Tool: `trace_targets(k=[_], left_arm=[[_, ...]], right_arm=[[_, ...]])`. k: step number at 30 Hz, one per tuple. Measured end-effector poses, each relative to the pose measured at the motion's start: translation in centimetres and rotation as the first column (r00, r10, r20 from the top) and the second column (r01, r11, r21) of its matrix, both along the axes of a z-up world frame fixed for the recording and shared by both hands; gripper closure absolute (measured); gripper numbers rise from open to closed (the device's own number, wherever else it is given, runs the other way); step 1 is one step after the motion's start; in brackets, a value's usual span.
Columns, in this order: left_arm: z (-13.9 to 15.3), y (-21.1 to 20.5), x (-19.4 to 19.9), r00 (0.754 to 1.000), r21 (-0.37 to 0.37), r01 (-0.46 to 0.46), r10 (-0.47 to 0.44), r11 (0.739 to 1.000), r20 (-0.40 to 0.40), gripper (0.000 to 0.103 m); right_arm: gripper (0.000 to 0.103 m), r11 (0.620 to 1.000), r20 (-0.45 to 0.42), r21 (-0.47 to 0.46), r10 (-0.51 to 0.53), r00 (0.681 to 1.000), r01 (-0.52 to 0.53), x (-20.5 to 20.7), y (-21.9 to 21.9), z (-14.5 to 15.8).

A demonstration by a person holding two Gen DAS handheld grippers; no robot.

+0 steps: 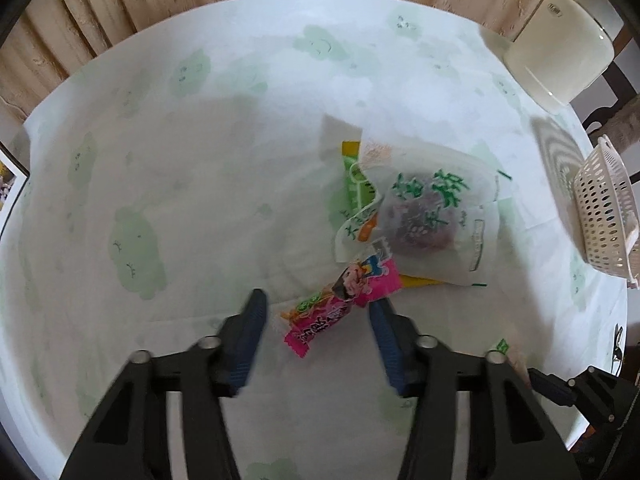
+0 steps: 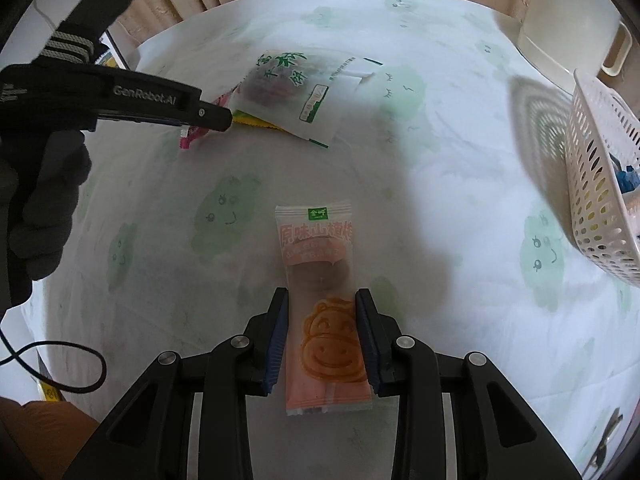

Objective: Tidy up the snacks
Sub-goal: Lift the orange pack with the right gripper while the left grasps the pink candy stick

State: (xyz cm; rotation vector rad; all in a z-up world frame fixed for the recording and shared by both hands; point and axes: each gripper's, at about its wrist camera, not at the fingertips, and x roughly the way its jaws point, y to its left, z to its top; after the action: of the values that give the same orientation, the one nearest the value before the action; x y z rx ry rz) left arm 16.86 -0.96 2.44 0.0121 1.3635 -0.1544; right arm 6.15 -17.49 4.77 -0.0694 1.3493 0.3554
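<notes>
Left gripper (image 1: pixel 318 312) spread wide above the table (image 1: pixel 200 184), fingers flanking a pink snack packet (image 1: pixel 340 300) without gripping it. Just ahead, a white pastry packet (image 1: pixel 424 216) overlapping a green packet (image 1: pixel 358 188). Right gripper (image 2: pixel 322 300) partly open, blue pads at either long edge of an orange hawthorn packet (image 2: pixel 320 280); contact cannot be told. Perforated white basket (image 2: pixel 600 184) well off to its right, near the table's edge.

The left tongs (image 2: pixel 216 117) read "GenRobot.AI"; the orange packet (image 2: pixel 320 304) reads "原味山楂".
</notes>
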Motion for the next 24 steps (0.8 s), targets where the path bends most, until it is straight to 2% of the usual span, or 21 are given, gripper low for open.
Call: trace_targets(k=[1, 2, 3, 9, 14, 24], left_arm=[[-0.1, 0.1, -0.1, 1.0, -0.004, -0.002, 0.002, 1.0, -0.002, 0.063], [-0.1, 0.2, -0.2, 1.0, -0.009, -0.005, 0.005, 1.0, -0.002, 0.068], [-0.1, 0.3, -0.3, 1.0, -0.014, -0.005, 0.005, 1.0, -0.007, 0.079], [0.2, 0.9, -1.2, 0.999, -0.032, -0.031, 0.03, 0.999, -0.015, 0.081], [1.2, 1.0, -2.6, 0.999, -0.051, -0.044, 0.043, 0.998, -0.013, 0.081], [3.7, -0.7, -4.0, 1.0, -0.083, -0.024, 0.025, 0.996, 0.017, 0.081]], right_arm=[[0.069, 1.0, 0.0, -0.002, 0.0, 1.0, 0.0, 0.0, 0.1, 0.0], [0.069, 1.0, -0.001, -0.003, 0.001, 1.0, -0.001, 0.0, 0.2, 0.0], [0.069, 1.0, -0.001, -0.003, 0.002, 1.0, -0.002, 0.0, 0.2, 0.0], [0.069, 1.0, -0.005, 0.003, 0.003, 1.0, -0.003, 0.1, 0.3, -0.1], [0.069, 0.999, -0.014, 0.05, -0.02, 1.0, 0.021, 0.3, -0.6, 0.4], [0.069, 0.989, 0.044, 0.122, -0.093, 0.995, 0.087, 0.5, -3.8, 4.2]])
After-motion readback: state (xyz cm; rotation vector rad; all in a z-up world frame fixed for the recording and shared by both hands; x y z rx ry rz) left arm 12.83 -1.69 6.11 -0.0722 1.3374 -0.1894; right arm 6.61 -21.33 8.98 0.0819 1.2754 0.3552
